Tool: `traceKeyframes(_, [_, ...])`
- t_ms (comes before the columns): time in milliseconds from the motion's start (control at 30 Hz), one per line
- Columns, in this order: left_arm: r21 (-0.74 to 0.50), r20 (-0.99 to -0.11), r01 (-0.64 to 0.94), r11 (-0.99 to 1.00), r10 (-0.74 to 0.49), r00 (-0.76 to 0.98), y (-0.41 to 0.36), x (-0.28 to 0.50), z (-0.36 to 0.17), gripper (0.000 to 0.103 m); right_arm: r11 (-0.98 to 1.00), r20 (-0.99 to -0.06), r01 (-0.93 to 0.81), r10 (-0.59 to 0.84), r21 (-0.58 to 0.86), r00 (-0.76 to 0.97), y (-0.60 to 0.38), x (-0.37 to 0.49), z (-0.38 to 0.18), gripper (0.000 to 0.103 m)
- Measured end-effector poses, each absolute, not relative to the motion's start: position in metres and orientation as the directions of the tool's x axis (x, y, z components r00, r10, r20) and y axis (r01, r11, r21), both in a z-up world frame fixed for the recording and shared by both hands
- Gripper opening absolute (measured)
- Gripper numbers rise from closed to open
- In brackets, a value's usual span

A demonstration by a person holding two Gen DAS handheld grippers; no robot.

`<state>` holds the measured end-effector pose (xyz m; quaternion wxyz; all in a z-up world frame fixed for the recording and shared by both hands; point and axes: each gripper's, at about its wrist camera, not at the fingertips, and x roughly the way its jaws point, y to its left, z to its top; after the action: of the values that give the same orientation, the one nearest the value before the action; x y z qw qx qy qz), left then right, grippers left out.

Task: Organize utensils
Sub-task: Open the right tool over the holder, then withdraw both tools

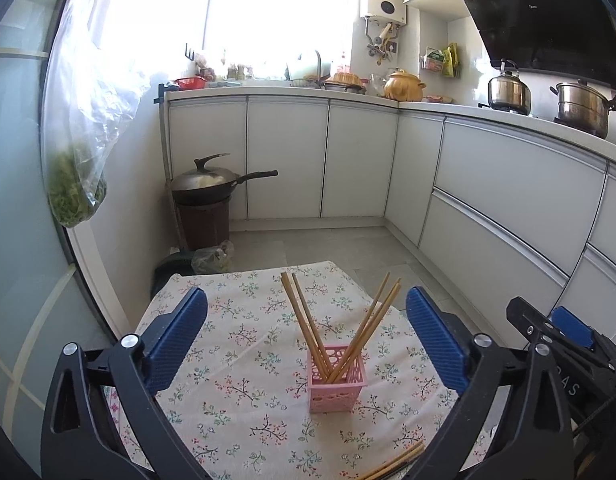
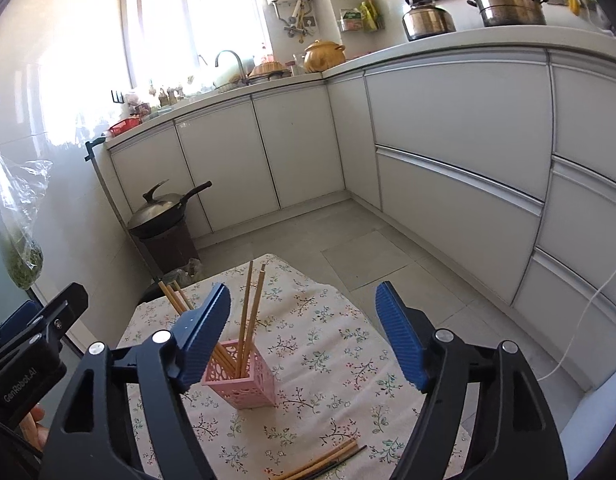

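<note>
A pink perforated holder point(image 1: 335, 380) stands upright on the floral tablecloth point(image 1: 244, 360) with several wooden chopsticks point(image 1: 308, 324) leaning out of it. More loose chopsticks point(image 1: 396, 464) lie flat on the cloth at its near edge. My left gripper point(image 1: 306, 336) is open and empty, hovering behind the holder. In the right wrist view the holder point(image 2: 244, 378) sits just right of the left finger pad, and the loose chopsticks point(image 2: 328, 462) lie near the bottom. My right gripper point(image 2: 304, 336) is open and empty above the cloth point(image 2: 332, 344).
White kitchen cabinets point(image 1: 348, 152) run along the back and right. A lidded wok point(image 1: 212, 184) sits on a brown bin at the left. A bag of greens point(image 1: 80, 184) hangs at the left. Pots point(image 1: 580, 104) stand on the stove.
</note>
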<state>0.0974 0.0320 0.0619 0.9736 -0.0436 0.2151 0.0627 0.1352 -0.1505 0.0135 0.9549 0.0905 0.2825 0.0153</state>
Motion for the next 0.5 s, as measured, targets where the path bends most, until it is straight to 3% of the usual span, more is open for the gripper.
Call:
traceKeyframes(133, [-0.054, -0.455, -0.132, 0.99, 0.094, 0.886, 0.031, 0.093, 0.05, 0.096, 0.979, -0.558, 0.06, 0.061, 0.195, 0.828, -0.161, 0.125, 0.003, 0.093])
traceKeyframes(500, [-0.013, -0.559, -0.089, 0.996, 0.066, 0.827, 0.02, 0.094, 0.013, 0.096, 0.971, -0.644, 0.101, 0.066, 0.219, 0.762, -0.187, 0.104, -0.025, 0.096])
